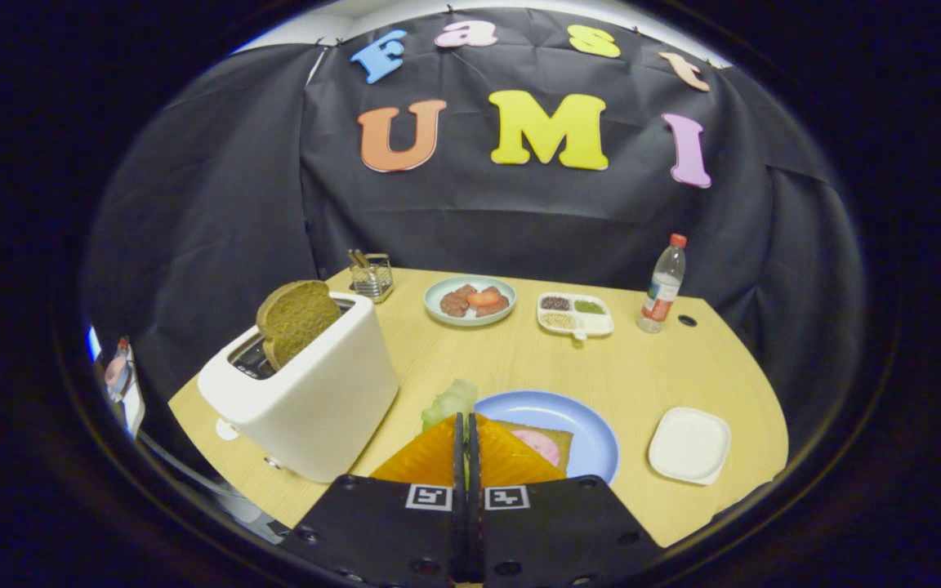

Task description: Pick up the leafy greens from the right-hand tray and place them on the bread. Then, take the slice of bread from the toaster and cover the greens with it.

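Observation:
My gripper [466,418] is shut on the pale leafy greens [450,400], which stick out past the fingertips. It hangs over the near left rim of the blue plate [593,433]. On that plate lies a slice of brown bread [560,437] with a pink slice of meat [537,446] on top, partly hidden by my fingers. The white toaster [307,400] stands to the left of the fingers, and a brown bread slice [297,320] rises from its slot. Right of the plate sits the small white square tray [689,445], with nothing in it.
Beyond the plate, across the wooden table [666,367], are a pale green dish of meat pieces [470,300], a white divided tray of condiments [575,315], a plastic bottle [663,287] and a wire holder [372,276]. The table edge runs close behind the toaster.

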A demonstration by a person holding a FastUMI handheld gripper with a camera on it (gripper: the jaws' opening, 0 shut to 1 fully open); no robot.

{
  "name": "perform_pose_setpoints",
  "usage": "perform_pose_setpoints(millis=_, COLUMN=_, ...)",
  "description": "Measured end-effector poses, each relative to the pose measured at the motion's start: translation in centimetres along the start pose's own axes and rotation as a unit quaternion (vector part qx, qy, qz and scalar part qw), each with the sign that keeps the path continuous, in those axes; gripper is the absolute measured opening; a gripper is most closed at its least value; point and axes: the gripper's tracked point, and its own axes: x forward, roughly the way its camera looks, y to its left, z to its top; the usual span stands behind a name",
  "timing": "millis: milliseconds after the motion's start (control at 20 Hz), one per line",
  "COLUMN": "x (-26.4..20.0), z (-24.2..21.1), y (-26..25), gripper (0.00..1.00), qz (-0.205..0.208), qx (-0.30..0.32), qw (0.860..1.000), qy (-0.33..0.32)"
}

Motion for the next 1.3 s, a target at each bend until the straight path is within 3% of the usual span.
perform_pose_setpoints(millis=350, x=5.9, z=-2.0, y=-3.9, gripper=0.00, qz=-0.020, qx=0.014, qw=0.999, qy=0.047)
perform_pose_setpoints(millis=900, x=8.7, z=-2.1, y=-6.9, gripper=0.02, qz=-0.027, qx=0.031, qw=0.998, qy=0.048)
perform_pose_setpoints(millis=950, x=8.6, z=-2.0, y=-7.0, gripper=0.12, qz=-0.025, qx=0.036, qw=0.998, qy=0.046)
perform_pose_setpoints(millis=1050, x=8.3, z=-2.2, y=-7.5, gripper=0.59, qz=-0.031, qx=0.043, qw=0.998, qy=0.044)
perform_pose_setpoints(millis=1150, x=7.5, z=-2.1, y=-8.2, gripper=0.61, qz=-0.044, qx=0.047, qw=0.997, qy=0.038)
perform_pose_setpoints(millis=1300, x=5.5, z=-1.3, y=-8.0, gripper=0.93, qz=-0.059, qx=0.040, qw=0.997, qy=0.025)
